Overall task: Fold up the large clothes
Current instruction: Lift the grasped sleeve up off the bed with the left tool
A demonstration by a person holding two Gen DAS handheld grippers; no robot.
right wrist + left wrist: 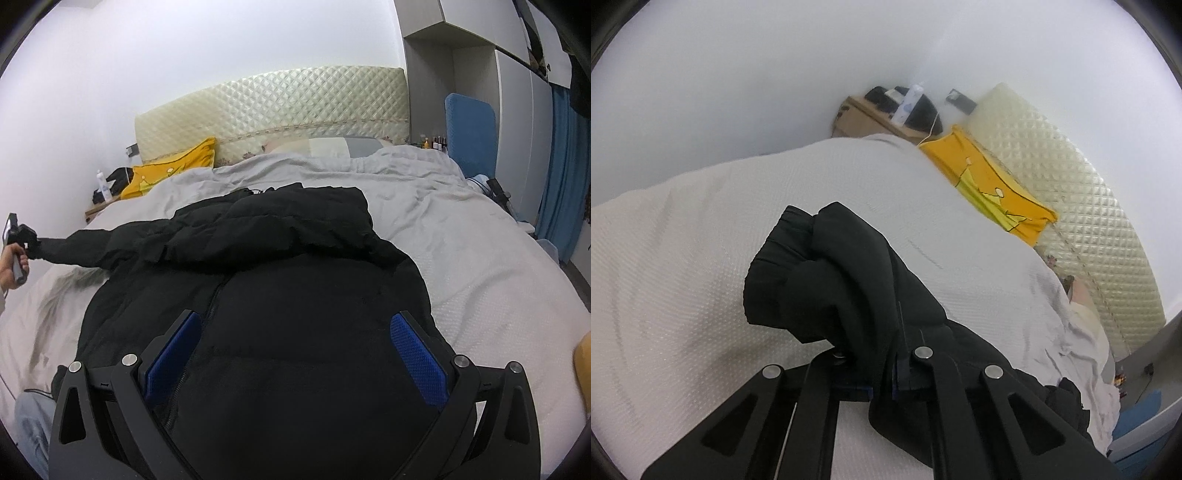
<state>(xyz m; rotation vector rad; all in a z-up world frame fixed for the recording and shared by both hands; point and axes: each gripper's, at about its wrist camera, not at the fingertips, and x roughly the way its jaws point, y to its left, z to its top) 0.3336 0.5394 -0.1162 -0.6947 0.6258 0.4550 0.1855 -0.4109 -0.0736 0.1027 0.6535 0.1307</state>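
Note:
A black puffer jacket (303,295) lies front up on the bed, hood toward the headboard. Its left sleeve (81,247) is stretched out to the left and lifted off the cover. My left gripper (882,384) is shut on that sleeve's cuff (827,266), which bunches up past the fingers; the gripper also shows far left in the right wrist view (18,240). My right gripper (295,350) is open and empty, hovering over the jacket's lower body, blue pads (417,358) on either side of the zipper area.
The bed has a pale grey-white cover (461,251) and a quilted cream headboard (280,107). A yellow pillow (173,166) lies at the head. A bedside table (871,118) holds a bottle and dark items. A blue chair (469,129) and curtain stand right.

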